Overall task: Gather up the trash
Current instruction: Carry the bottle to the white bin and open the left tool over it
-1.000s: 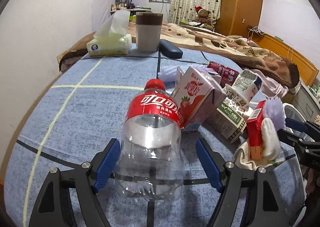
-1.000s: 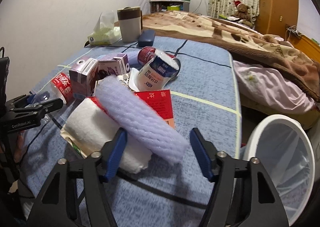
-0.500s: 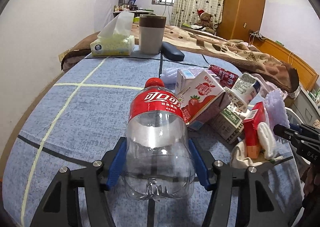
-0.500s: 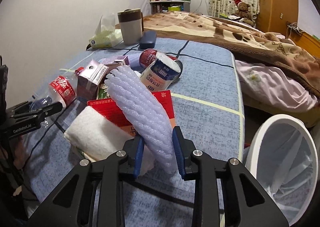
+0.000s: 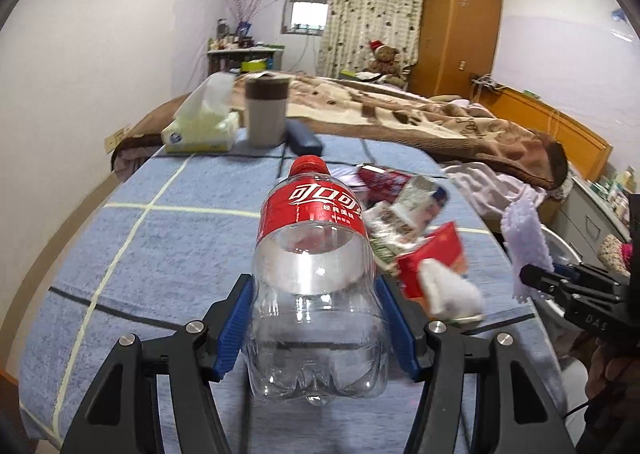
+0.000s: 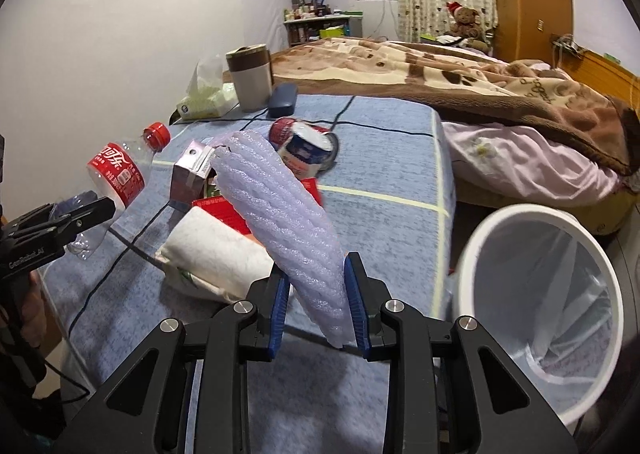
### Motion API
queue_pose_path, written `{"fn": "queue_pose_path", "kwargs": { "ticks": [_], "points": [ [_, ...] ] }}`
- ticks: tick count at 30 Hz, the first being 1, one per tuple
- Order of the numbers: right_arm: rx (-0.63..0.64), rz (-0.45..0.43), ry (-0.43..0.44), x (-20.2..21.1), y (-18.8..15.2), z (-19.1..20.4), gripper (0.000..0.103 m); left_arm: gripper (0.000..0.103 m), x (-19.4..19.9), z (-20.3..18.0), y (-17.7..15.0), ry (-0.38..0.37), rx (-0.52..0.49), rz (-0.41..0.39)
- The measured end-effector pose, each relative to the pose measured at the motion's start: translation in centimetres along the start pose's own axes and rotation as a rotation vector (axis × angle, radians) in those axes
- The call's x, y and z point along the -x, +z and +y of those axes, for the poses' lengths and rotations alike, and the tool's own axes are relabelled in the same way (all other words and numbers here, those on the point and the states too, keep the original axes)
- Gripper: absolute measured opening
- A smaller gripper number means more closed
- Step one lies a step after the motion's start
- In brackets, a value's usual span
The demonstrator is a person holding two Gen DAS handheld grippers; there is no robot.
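Now the left gripper (image 5: pixel 316 330) pinched the bottle (image 5: pixel 316 274) low and the right gripper (image 6: pixel 316 306) squeezed the foam (image 6: pixel 280 210), both lifted, ready for the bin (image 6: pixel 540 294).

Blue checked tablecloth (image 6: pixel 384 174) carries everything: far end has tissue box (image 5: pixel 200 134), mug (image 5: pixel 266 114), dark case (image 5: pixel 304 137); mid-right heap of cartons (image 6: pixel 192 178), red box (image 5: pixel 434 260), paper roll (image 6: pixel 216 250), tipped cup (image 6: pixel 308 150)

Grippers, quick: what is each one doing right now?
Left gripper: shut on the plastic cola bottle.
Right gripper: shut on the purple foam sleeve.
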State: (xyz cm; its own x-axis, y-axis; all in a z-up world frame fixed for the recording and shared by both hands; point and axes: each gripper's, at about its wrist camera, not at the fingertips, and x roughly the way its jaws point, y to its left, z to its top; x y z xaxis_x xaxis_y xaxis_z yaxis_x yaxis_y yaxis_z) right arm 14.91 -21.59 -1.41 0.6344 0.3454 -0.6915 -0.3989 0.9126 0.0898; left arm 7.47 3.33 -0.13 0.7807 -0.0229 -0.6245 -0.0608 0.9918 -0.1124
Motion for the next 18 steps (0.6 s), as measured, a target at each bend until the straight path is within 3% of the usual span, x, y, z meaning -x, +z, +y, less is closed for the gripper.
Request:
{"fn": "queue_pose_path", "kwargs": {
  "ticks": [18],
  "points": [
    [-0.225,-0.004,-0.212,2.9,-3.4,-8.9,0.029,0.062,-2.6,-16.0,1.9,-0.319,-0.232,0.021]
  ]
}}
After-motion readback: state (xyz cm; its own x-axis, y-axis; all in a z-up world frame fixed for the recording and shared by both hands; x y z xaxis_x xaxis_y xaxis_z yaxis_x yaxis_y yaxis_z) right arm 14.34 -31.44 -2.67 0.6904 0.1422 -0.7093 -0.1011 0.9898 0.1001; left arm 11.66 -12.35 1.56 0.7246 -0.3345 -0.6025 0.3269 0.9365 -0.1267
